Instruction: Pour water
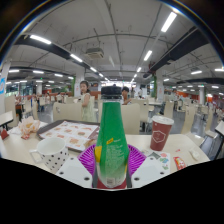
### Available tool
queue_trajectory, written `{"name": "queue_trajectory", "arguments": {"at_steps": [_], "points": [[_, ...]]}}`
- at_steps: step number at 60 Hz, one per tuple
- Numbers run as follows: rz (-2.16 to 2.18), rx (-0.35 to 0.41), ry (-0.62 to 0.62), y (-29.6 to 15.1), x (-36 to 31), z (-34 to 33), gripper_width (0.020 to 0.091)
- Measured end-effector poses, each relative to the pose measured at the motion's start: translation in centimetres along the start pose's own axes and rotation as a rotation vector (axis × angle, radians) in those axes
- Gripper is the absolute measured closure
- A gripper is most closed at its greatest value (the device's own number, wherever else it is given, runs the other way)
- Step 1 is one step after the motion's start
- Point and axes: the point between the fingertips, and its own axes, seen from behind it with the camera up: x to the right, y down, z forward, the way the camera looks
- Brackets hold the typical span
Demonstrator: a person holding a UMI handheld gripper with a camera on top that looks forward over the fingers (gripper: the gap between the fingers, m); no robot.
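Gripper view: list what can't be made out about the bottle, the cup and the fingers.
- Green bottle: its base is cut off below; its label print is too small to read.
- Red cup: its inside is hidden by its own wall, so any water is unseen.
- Fingers: the bottle covers their contact faces; grip uncertain.

Your gripper [111, 172] holds a green bottle [111, 135] upright between its fingers — both purple pads [90, 160] press against its sides, and its dark cap stands at the top. Just right of the bottle, a red paper cup [160, 131] stands on the pale table [25, 148]. To the left lies a patterned board [68, 133] — nearer you, a white mug [48, 156].
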Motion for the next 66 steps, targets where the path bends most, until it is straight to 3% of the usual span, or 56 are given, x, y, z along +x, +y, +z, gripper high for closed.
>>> {"name": "queue_trajectory", "arguments": {"at_steps": [13, 19, 22, 25, 27, 40, 49, 55, 66], "points": [[0.034, 0.001, -0.004, -0.2, -0.1, -0.2, 0.0688], [0.058, -0.063, -0.009, 0.3, 0.0, -0.2, 0.0553], [0.081, -0.148, -0.020, 1.6, -0.3, -0.6, 0.0425], [0.114, -0.186, -0.029, 1.9, -0.7, -1.2, 0.0283], [0.133, -0.200, -0.027, 1.8, -0.8, -1.9, 0.0242], [0.105, -0.371, 0.050, 2.2, -1.4, -9.4, 0.0255], [0.115, -0.471, 0.103, 1.5, -5.6, -16.5, 0.0254], [0.122, -0.502, 0.129, 0.2, -9.8, -20.1, 0.0254], [0.187, -0.493, 0.171, -3.0, -16.6, -23.9, 0.0255]]}}
